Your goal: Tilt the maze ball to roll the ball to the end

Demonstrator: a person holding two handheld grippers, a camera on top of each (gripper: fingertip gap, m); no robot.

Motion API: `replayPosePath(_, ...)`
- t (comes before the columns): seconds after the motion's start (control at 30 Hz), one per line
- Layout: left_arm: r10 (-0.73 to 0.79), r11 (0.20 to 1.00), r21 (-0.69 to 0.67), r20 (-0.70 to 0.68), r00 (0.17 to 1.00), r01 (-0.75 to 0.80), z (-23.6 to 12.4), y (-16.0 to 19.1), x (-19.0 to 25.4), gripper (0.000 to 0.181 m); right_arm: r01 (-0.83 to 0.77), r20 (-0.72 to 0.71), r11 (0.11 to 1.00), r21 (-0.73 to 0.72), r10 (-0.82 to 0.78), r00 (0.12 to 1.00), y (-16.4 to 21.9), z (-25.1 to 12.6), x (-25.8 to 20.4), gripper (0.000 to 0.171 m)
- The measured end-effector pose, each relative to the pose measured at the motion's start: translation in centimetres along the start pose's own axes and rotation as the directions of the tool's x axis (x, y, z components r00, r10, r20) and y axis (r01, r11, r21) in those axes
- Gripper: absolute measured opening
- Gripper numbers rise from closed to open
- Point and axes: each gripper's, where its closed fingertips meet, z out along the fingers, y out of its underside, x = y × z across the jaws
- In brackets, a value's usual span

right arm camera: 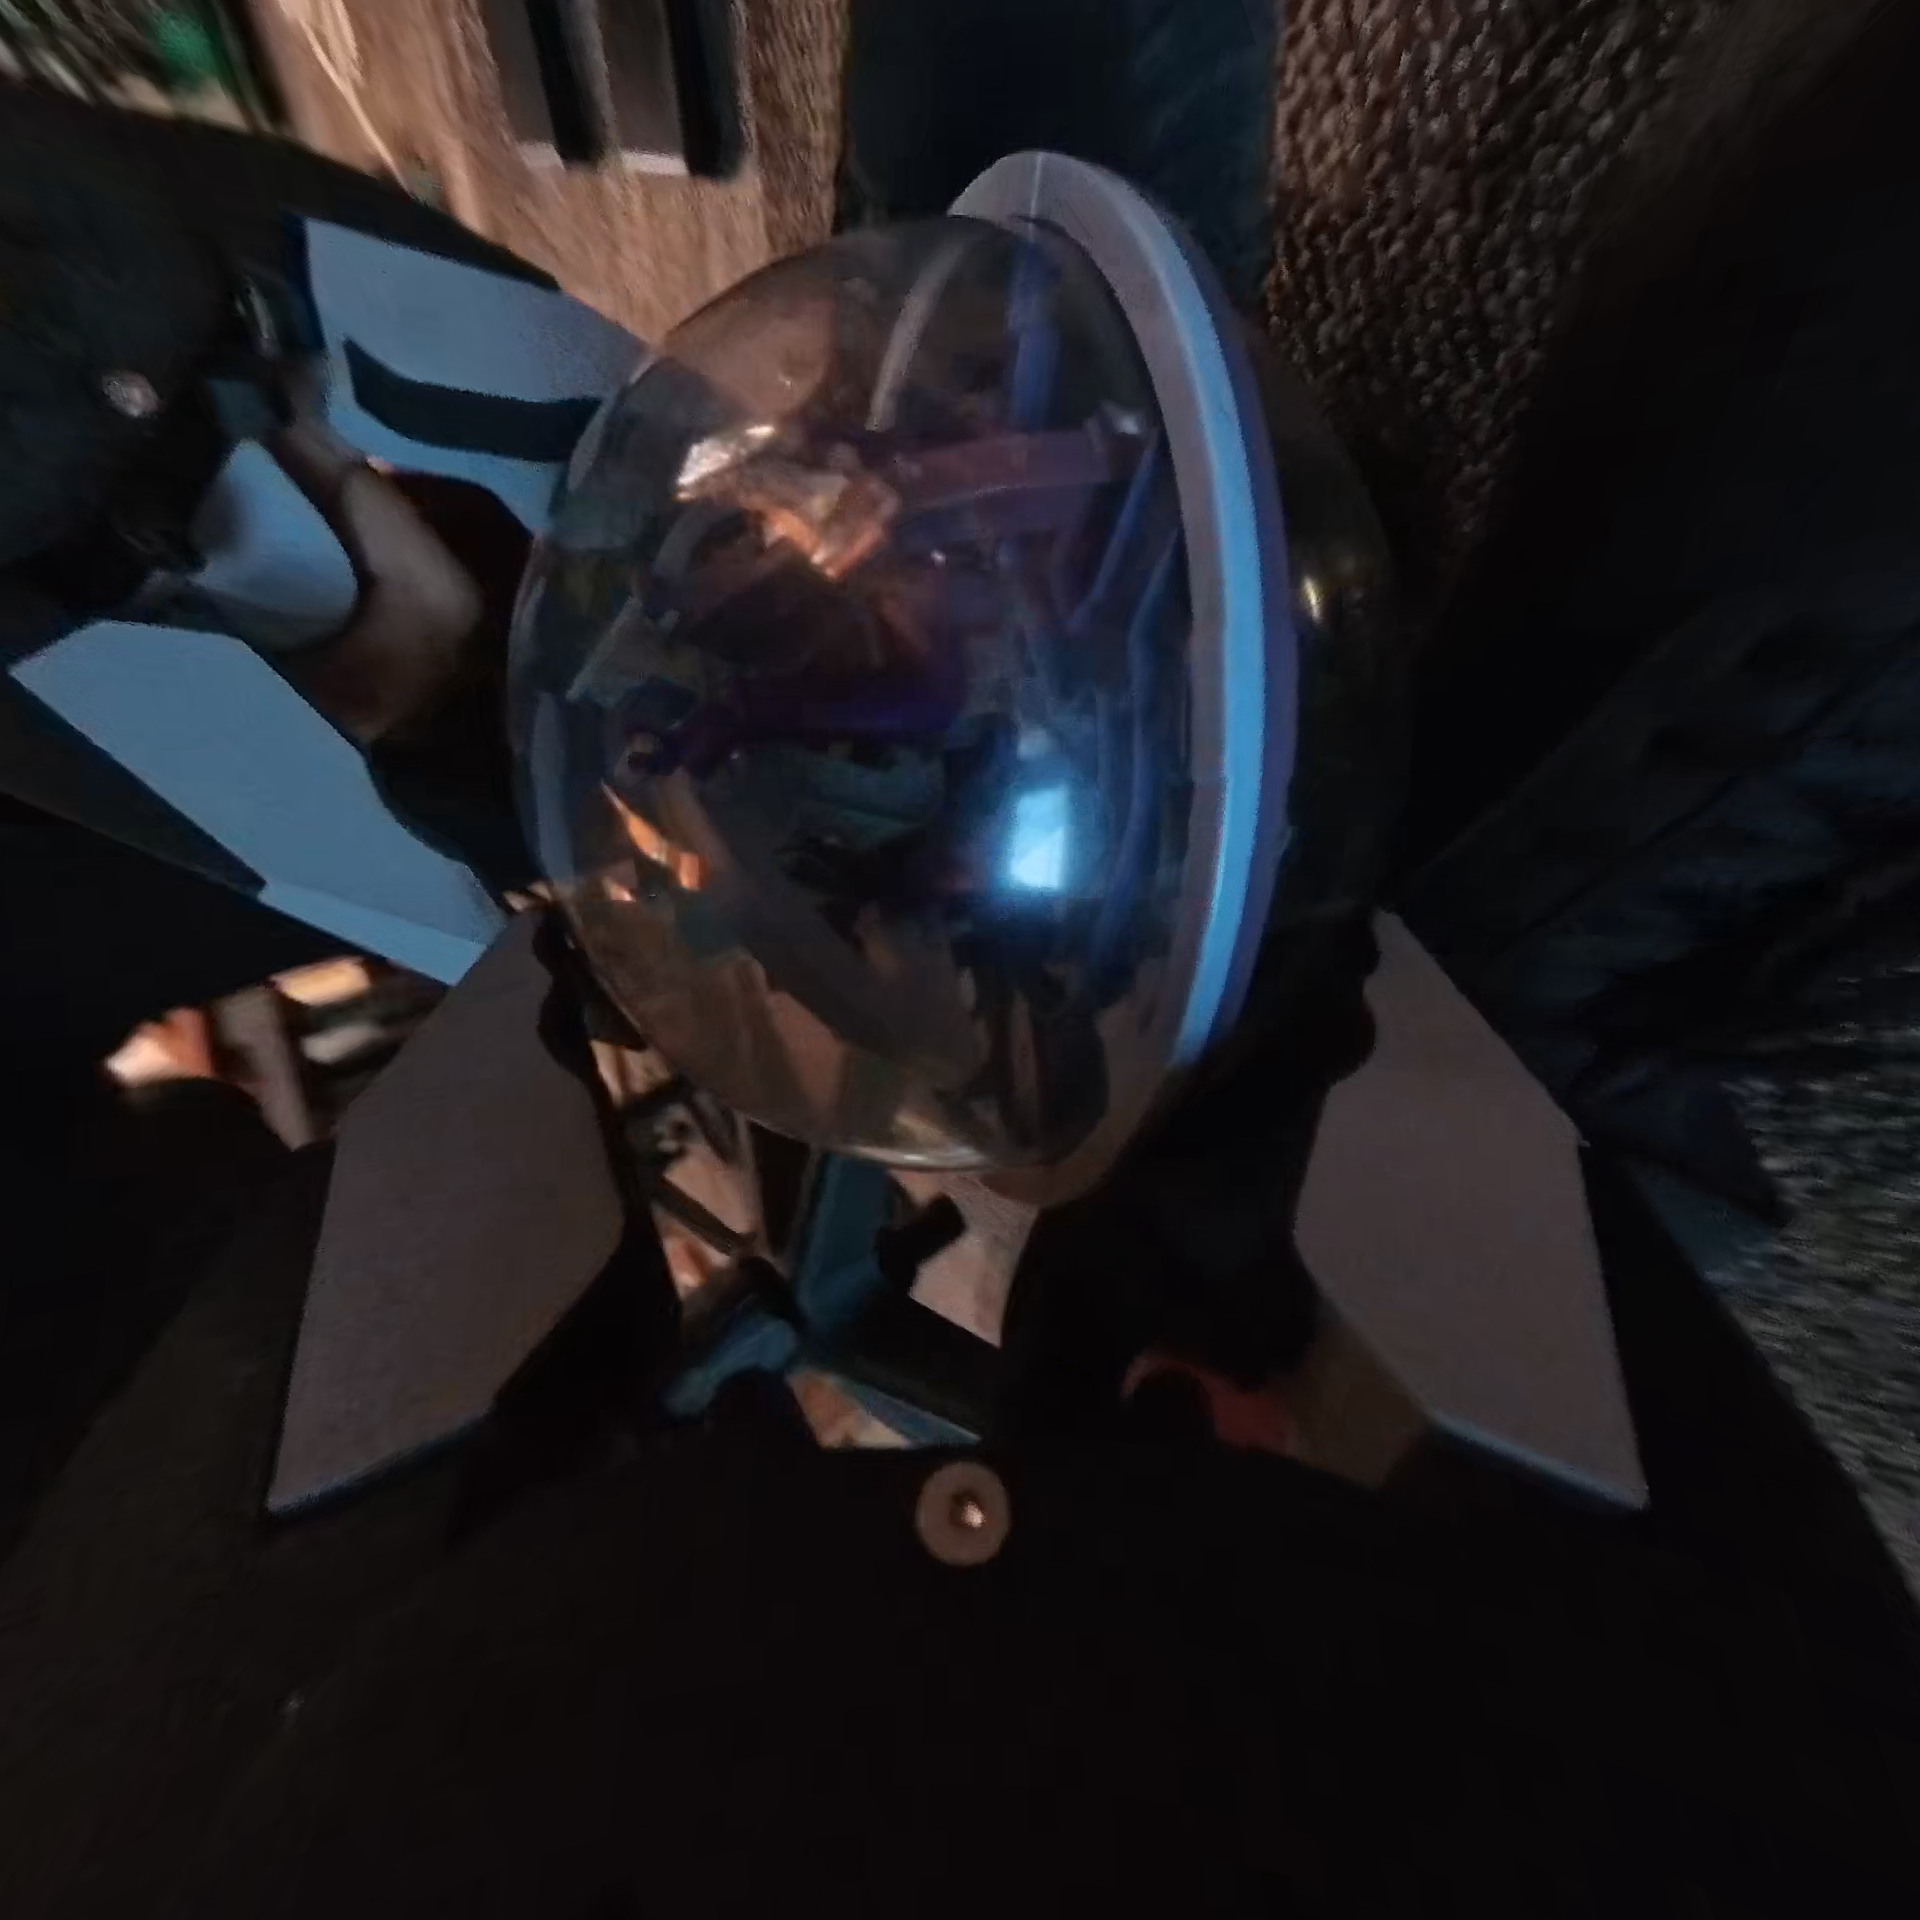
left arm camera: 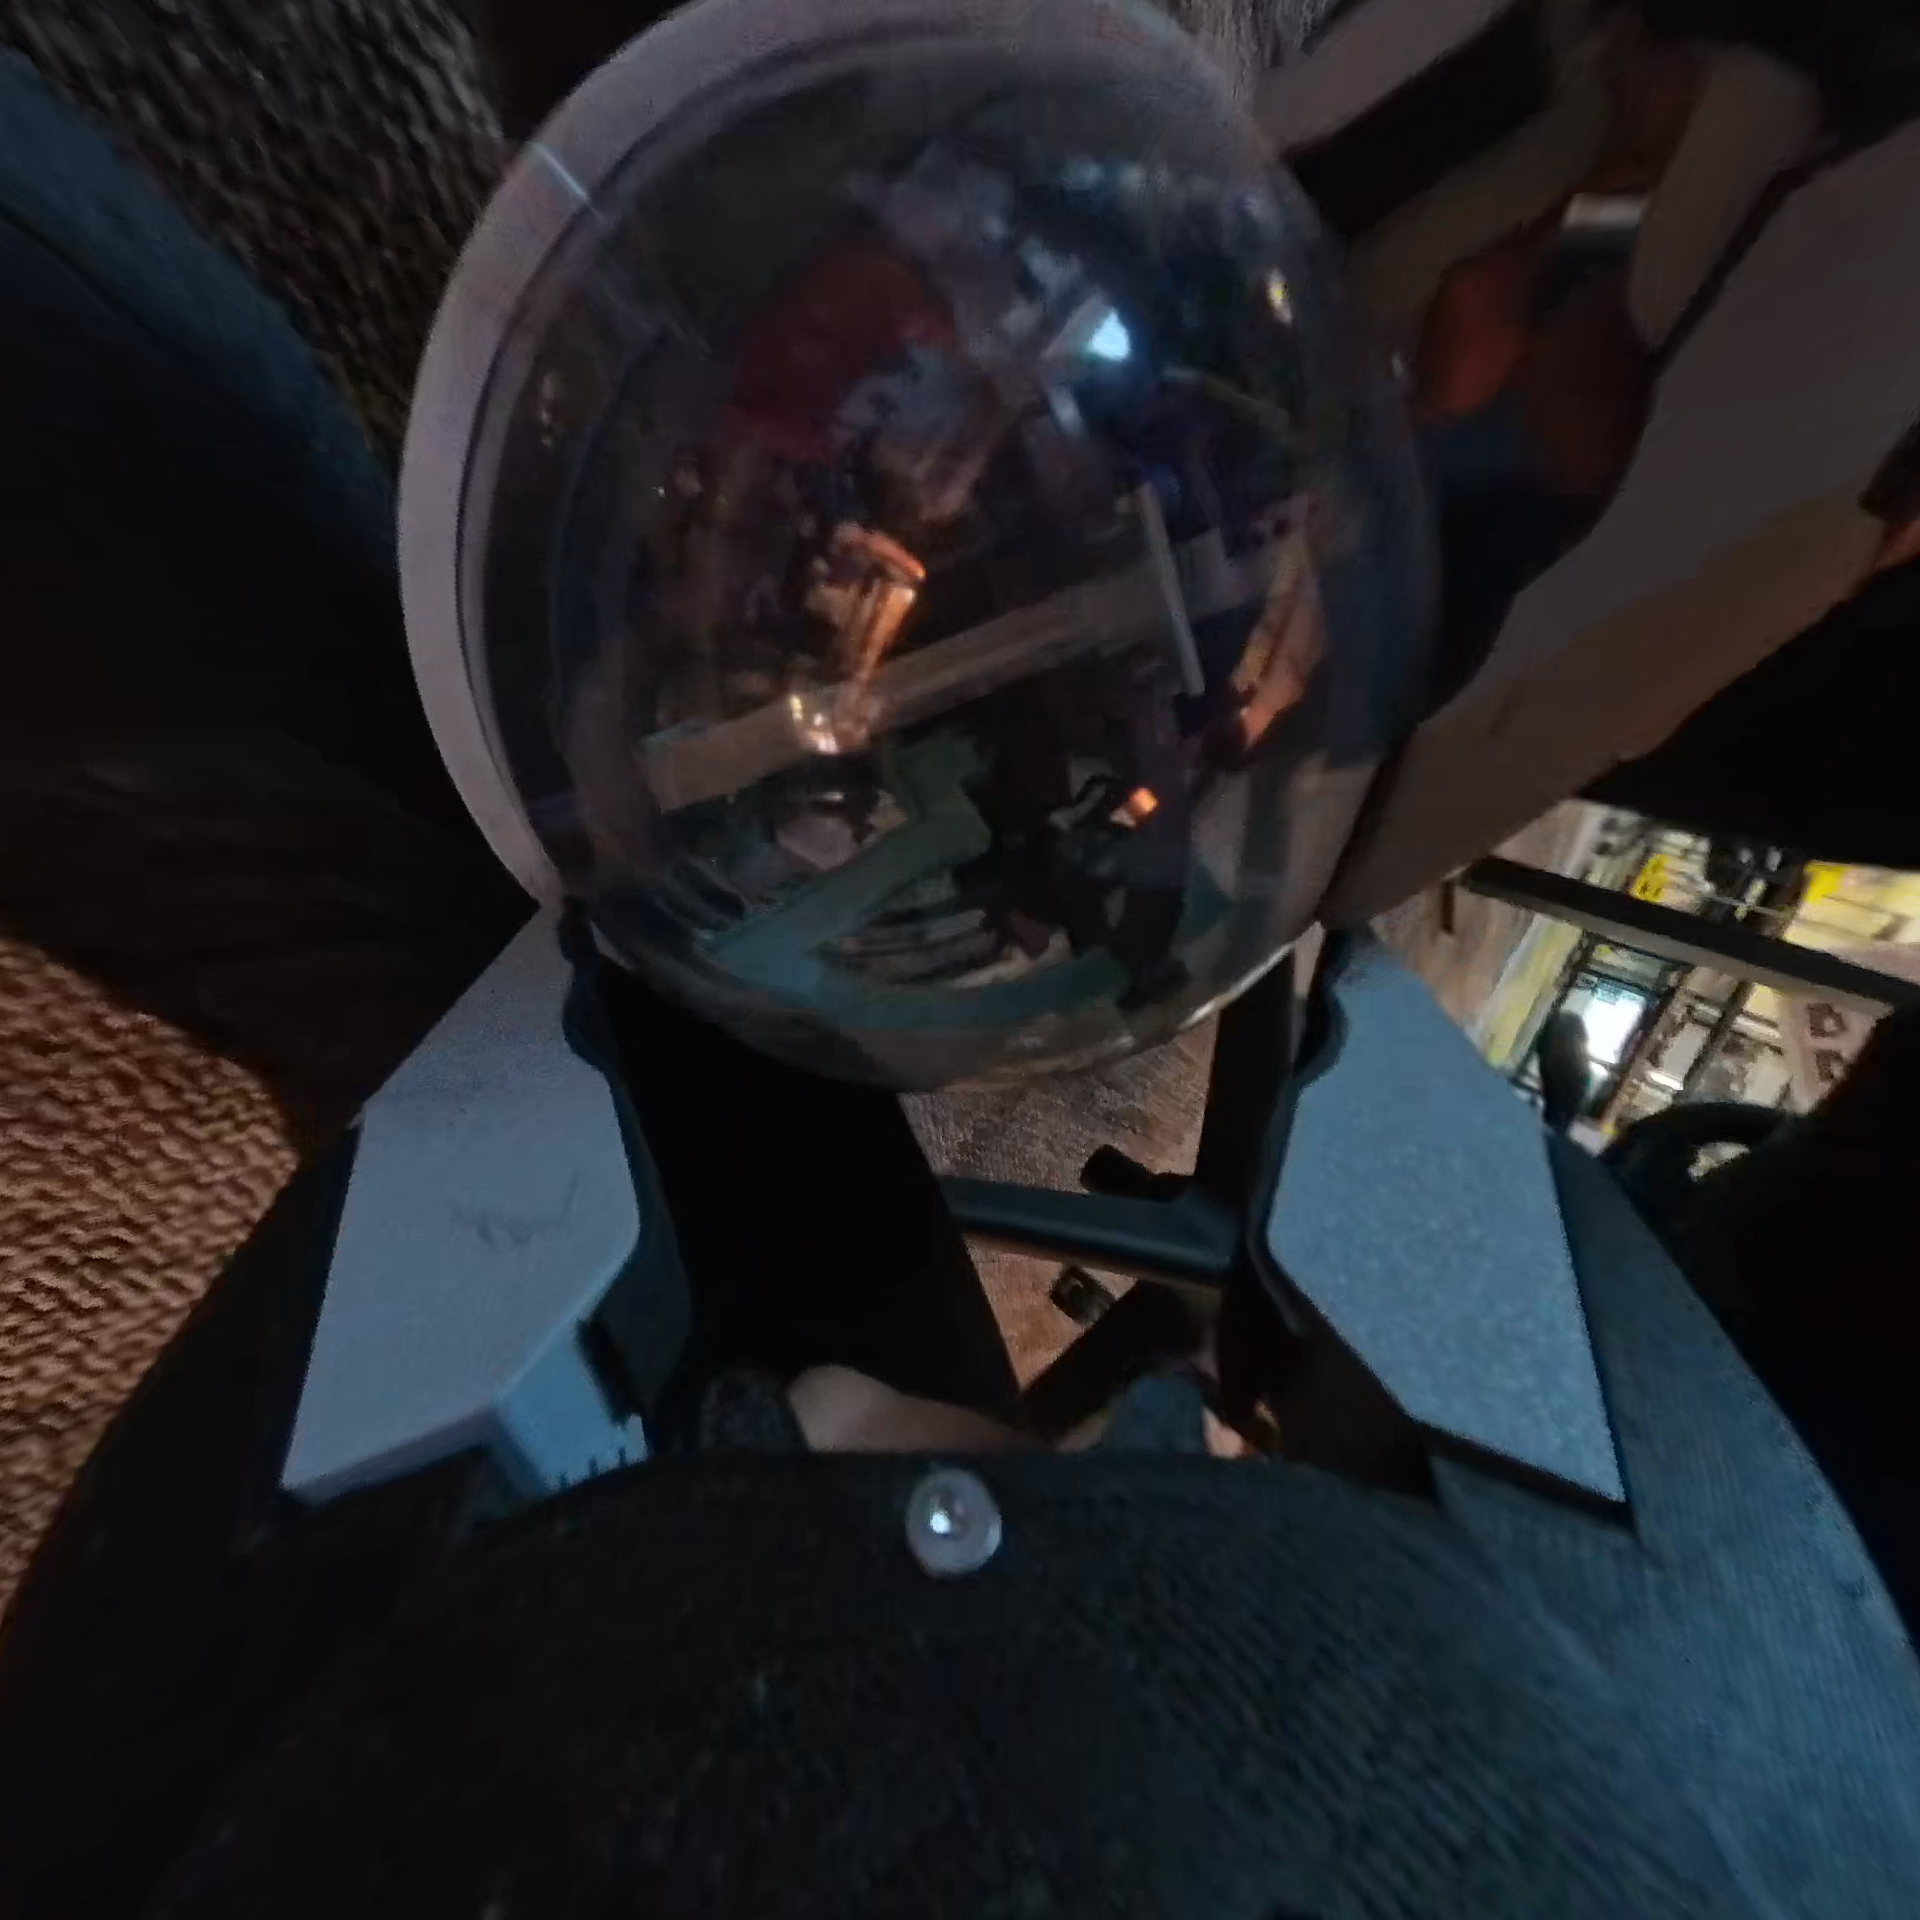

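Note:
The maze ball is a clear sphere with a pale ring round its middle and coloured tracks inside. It is held up in the air. My left gripper has its fingertips spread wide against the ball's lower sides and grips it. My right gripper holds the ball from the upper right. In the right wrist view the maze ball sits between the right gripper's fingertips, with its ring on the right and the left gripper on its left side. The small ball inside is lost in blur and reflections.
Brown carpet lies below at the left. A dark clothed shape fills the left side. Black chair-base bars show under the ball. A lit room area with shelving is at the far right. Grey carpet shows in the right wrist view.

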Motion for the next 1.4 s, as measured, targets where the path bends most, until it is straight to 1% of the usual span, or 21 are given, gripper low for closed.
replayPosePath(0.1, 0.017, 0.999, -0.049, -0.020, 1.000, -0.018, 0.4, 1.4, 1.0, 0.134, 0.125, -0.113, 0.990, -0.066, -0.132, 0.985, 0.6, -0.6, -0.5, 0.138)
replayPosePath(0.17, 0.042, 0.999, -0.029, -0.013, 0.999, -0.042, 0.3, 1.0, 1.8, 0.134, 0.148, -0.149, 0.985, -0.089, -0.160, 0.976, 0.9, -1.5, -0.7, 0.138)
replayPosePath(0.27, 0.064, 0.996, 0.061, -0.005, 0.998, -0.064, -0.9, -0.9, 2.9, 0.133, 0.140, -0.161, 0.990, -0.034, -0.143, 0.977, 0.3, -3.5, -1.3, 0.138)
replayPosePath(0.43, 0.172, 0.967, 0.178, 0.064, 0.983, -0.181, -5.0, -4.2, 6.4, 0.132, 0.157, -0.185, 0.983, 0.093, -0.138, 0.973, -0.7, -8.3, -4.2, 0.139)
replayPosePath(0.53, 0.239, 0.938, 0.230, 0.119, 0.964, -0.261, -7.6, -5.1, 10.4, 0.131, 0.195, -0.216, 0.970, 0.148, -0.161, 0.963, 0.3, -12.1, -7.0, 0.139)
replayPosePath(0.63, 0.318, 0.886, 0.287, 0.193, 0.928, -0.363, -10.3, -5.1, 15.6, 0.130, 0.257, -0.281, 0.947, 0.195, -0.198, 0.939, 2.4, -16.2, -10.7, 0.139)
replayPosePath(0.73, 0.392, 0.837, 0.292, 0.272, 0.879, -0.464, -12.5, -3.8, 20.7, 0.130, 0.332, -0.377, 0.917, 0.220, -0.233, 0.896, 5.3, -19.7, -14.6, 0.140)
replayPosePath(0.83, 0.455, 0.782, 0.291, 0.339, 0.823, -0.552, -14.4, -1.9, 25.5, 0.129, 0.395, -0.458, 0.883, 0.253, -0.250, 0.853, 8.7, -22.3, -18.4, 0.139)
replayPosePath(0.97, 0.507, 0.693, 0.307, 0.436, 0.743, -0.653, -17.0, 0.9, 31.0, 0.129, 0.471, -0.522, 0.823, 0.318, -0.263, 0.811, 12.7, -24.7, -23.3, 0.139)
replayPosePath(1.03, 0.514, 0.643, 0.320, 0.493, 0.702, -0.696, -18.2, 2.4, 33.6, 0.129, 0.526, -0.570, 0.789, 0.317, -0.284, 0.771, 14.7, -25.7, -25.8, 0.139)
replayPosePath(1.1, 0.529, 0.600, 0.308, 0.539, 0.655, -0.738, -18.9, 3.7, 36.2, 0.129, 0.583, -0.637, 0.753, 0.304, -0.294, 0.713, 16.8, -27.0, -27.9, 0.140)
replayPosePath(1.13, 0.532, 0.570, 0.304, 0.571, 0.625, -0.763, -19.5, 4.3, 37.7, 0.129, 0.608, -0.664, 0.733, 0.303, -0.295, 0.687, 18.0, -27.7, -29.0, 0.140)
replayPosePath(1.2, 0.525, 0.485, 0.320, 0.638, 0.563, -0.814, -20.9, 5.7, 41.0, 0.129, 0.661, -0.708, 0.682, 0.314, -0.296, 0.641, 20.2, -29.2, -31.6, 0.140)
replayPosePath(1.23, 0.516, 0.444, 0.328, 0.668, 0.537, -0.834, -21.7, 6.4, 42.6, 0.129, 0.694, -0.734, 0.646, 0.318, -0.295, 0.611, 21.3, -29.9, -33.1, 0.141)
replayPosePath(1.3, 0.469, 0.335, 0.330, 0.754, 0.460, -0.883, -23.7, 8.0, 46.2, 0.129, 0.770, -0.798, 0.554, 0.316, -0.284, 0.532, 23.3, -31.8, -36.8, 0.142)
replayPosePath(1.33, 0.430, 0.274, 0.314, 0.805, 0.408, -0.909, -25.2, 8.8, 48.0, 0.129, 0.813, -0.834, 0.496, 0.305, -0.273, 0.480, 24.2, -32.8, -39.0, 0.142)
replayPosePath(1.4, 0.329, 0.165, 0.268, 0.892, 0.309, -0.949, -28.8, 10.5, 51.7, 0.129, 0.897, -0.899, 0.354, 0.263, -0.248, 0.362, 25.8, -34.9, -44.1, 0.144)
